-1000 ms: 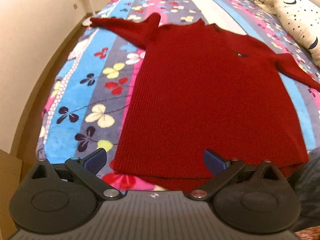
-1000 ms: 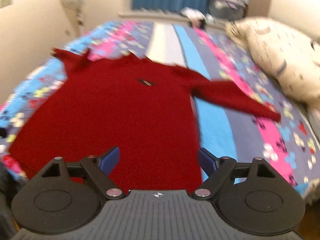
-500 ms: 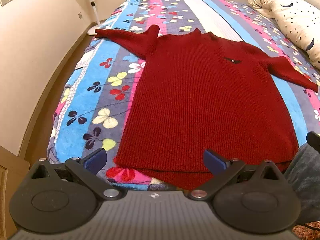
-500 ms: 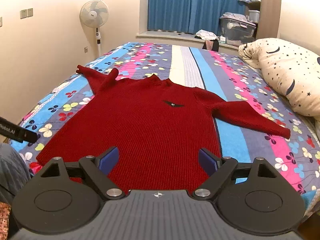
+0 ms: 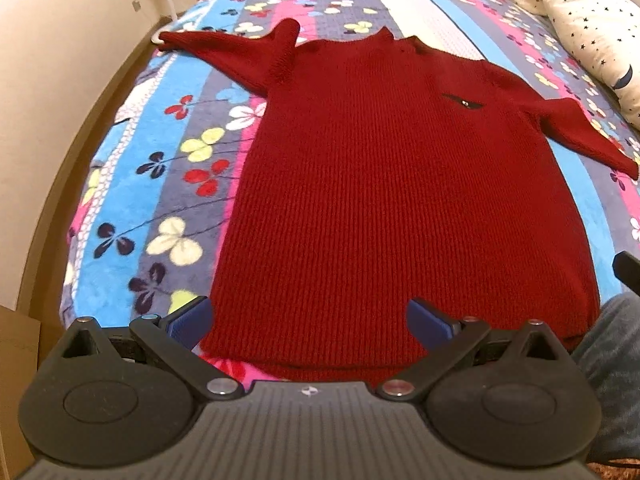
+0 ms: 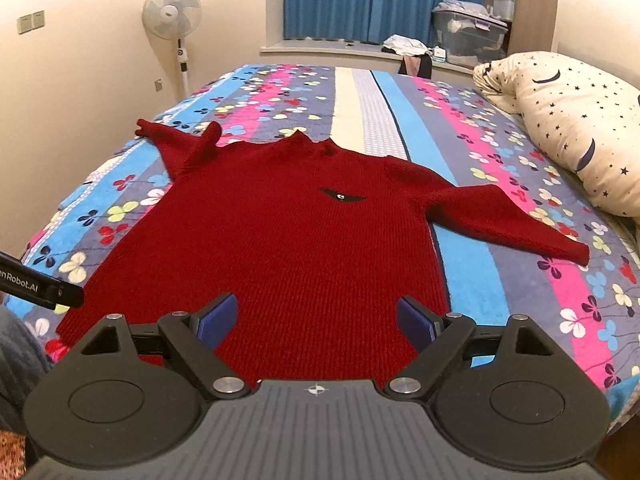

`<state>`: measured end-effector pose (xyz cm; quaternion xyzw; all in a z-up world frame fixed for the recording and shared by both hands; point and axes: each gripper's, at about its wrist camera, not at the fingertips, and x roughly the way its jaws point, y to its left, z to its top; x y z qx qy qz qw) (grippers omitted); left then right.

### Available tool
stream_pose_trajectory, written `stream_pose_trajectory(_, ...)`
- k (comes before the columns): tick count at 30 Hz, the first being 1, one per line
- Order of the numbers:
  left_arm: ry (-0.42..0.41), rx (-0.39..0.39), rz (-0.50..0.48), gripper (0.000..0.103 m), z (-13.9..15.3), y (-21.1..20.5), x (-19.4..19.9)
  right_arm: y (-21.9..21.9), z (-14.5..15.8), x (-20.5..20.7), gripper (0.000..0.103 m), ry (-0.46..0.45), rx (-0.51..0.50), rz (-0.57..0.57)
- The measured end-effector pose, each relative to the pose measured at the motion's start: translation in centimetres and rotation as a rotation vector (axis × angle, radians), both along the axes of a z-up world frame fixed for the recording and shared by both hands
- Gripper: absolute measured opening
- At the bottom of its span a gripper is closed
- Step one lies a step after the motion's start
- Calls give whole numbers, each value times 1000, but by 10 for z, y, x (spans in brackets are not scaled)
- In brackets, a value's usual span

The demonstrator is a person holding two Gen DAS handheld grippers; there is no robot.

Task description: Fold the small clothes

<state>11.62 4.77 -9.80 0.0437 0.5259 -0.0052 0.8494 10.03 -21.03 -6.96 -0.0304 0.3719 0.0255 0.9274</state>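
Sweater (image 5: 392, 208) flat on bed (image 6: 472, 280); fan (image 6: 173, 12) only in right view.

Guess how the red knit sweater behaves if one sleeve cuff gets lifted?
Red knit sweater lies limp on the bedspread, so probably floppy, draping from the pinch. Thick ribbed knit suggests some weight; the body likely drags. Coarse texture should grip well.

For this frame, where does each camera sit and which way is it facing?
Left wrist: on the left hand-held gripper, at the hem end of the red sweater, looking toward its collar; own open fingers show.
Right wrist: on the right hand-held gripper, same direction, toward the blue curtains; open fingers show.
Shared: sweater, striped floral blanket, star-print pillow.
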Motion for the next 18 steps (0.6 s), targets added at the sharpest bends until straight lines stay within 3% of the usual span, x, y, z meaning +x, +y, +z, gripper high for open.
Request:
stream_pose_trajectory(13,87,5,2,103,-40,2,86,2,-28,74,88,71,1,-29)
stream_pose_trajectory(18,25,0,8,103,-50,17,127,0,-44,93,88,98,0,-64)
